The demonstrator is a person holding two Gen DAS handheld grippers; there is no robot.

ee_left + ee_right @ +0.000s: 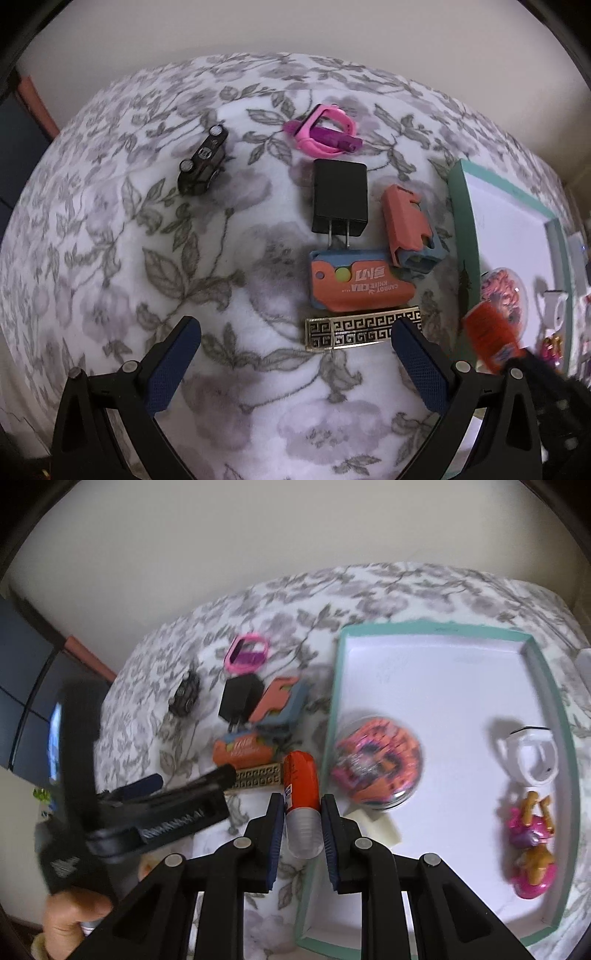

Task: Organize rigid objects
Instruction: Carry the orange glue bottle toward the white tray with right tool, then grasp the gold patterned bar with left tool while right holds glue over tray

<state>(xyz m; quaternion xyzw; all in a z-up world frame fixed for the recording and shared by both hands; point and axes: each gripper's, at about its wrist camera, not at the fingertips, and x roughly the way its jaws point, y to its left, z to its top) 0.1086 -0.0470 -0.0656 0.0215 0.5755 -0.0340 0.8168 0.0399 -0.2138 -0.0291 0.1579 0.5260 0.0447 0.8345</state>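
Note:
My right gripper (pixel 303 805) is shut on an orange glue stick (pixel 301 786) with a clear cap, held above the left rim of the teal box (pixel 546 686); the stick also shows blurred in the left wrist view (pixel 491 332). My left gripper (pixel 295 332) is open and empty above the floral cloth, just short of a gold patterned bar (pixel 362 328). Beyond lie an orange carrot knife (pixel 362 284), a black charger (pixel 340 199), an orange-blue case (pixel 410 229), a pink band (pixel 321 129) and a black toy car (pixel 203 162).
In the box lie a clear ball with pink-orange contents (pixel 376 760), a white cup-like piece (pixel 532 757), pink figures (pixel 532 842) and a pale block (pixel 380 827). The left gripper body (pixel 155 812) crosses the right wrist view. A wall stands behind the table.

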